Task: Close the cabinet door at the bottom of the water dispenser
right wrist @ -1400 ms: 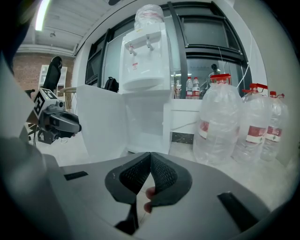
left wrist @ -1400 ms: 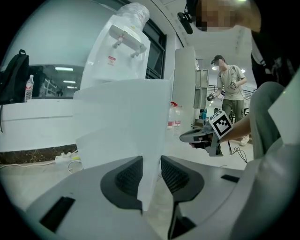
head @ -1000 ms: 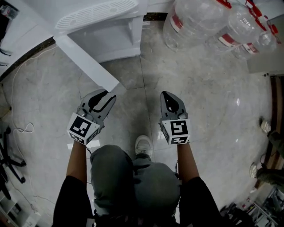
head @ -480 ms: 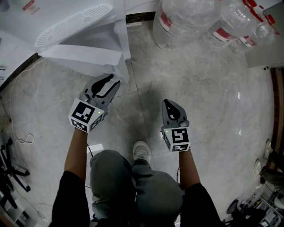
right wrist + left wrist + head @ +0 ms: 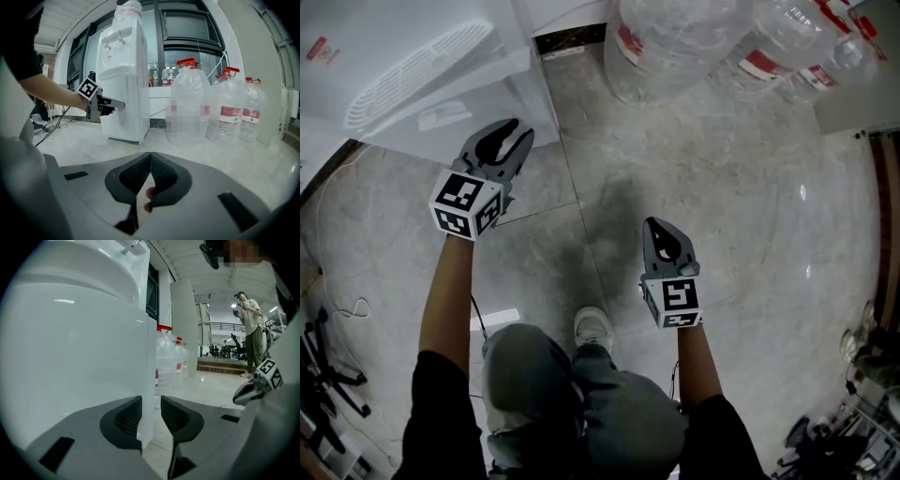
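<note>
The white water dispenser [image 5: 412, 56] stands at the upper left of the head view. Its bottom cabinet door [image 5: 539, 117] lies almost flush with the body. My left gripper [image 5: 514, 134] is at the door's free edge. In the left gripper view the door edge [image 5: 147, 371] runs between the jaws of the left gripper [image 5: 151, 401], which are closed around it. My right gripper [image 5: 655, 225] hangs shut and empty over the bare floor to the right. The right gripper view shows its pads together at the right gripper [image 5: 150, 157], with the dispenser [image 5: 123, 70] and the left gripper [image 5: 115, 104] beyond.
Several large water bottles [image 5: 675, 37] stand on the floor right of the dispenser, also in the right gripper view [image 5: 190, 103]. A thin cable [image 5: 337, 187] loops over the floor at the left. My shoe [image 5: 593, 328] is below. Another person [image 5: 251, 329] stands far off.
The door has swung from standing wide open to almost flush with the dispenser, and my left gripper has travelled with its edge. The right gripper has drifted slightly lower, still shut.
</note>
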`<state>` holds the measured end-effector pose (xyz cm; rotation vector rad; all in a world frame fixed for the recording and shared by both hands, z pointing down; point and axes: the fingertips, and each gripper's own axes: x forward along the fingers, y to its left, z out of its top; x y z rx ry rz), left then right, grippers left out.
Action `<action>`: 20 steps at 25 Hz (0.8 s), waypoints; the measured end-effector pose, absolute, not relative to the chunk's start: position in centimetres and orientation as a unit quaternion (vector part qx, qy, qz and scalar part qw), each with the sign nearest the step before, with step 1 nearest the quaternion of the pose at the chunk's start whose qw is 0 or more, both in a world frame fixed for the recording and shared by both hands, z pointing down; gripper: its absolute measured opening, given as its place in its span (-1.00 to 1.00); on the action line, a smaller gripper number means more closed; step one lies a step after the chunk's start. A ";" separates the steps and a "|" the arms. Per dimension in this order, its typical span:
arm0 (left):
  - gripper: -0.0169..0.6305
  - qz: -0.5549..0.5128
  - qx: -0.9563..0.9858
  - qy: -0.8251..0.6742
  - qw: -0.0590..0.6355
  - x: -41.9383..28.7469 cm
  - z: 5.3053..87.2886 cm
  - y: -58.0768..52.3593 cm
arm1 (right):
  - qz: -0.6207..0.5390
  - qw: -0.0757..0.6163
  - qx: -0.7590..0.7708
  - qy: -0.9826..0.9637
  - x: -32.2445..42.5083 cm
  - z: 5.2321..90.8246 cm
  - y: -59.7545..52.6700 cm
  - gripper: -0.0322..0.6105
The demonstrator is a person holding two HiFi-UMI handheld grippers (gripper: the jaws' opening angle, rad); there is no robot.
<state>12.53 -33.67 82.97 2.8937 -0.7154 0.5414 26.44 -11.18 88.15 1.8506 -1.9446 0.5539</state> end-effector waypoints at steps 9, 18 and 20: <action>-0.59 0.178 0.945 -0.270 0.055 12.3 83.4 -36.8 | 0.199 0.207 0.666 -0.688 27.4 88.9 -10.4 -0.86; -0.65 0.166 0.950 -0.263 0.040 11.6 81.6 -34.0 | 0.189 0.190 0.671 -0.692 26.7 87.4 -11.0 -0.86; -0.71 0.164 0.950 -0.265 0.033 10.7 81.0 -33.0 | 0.183 0.186 0.666 -0.699 25.7 86.9 -11.5 -0.86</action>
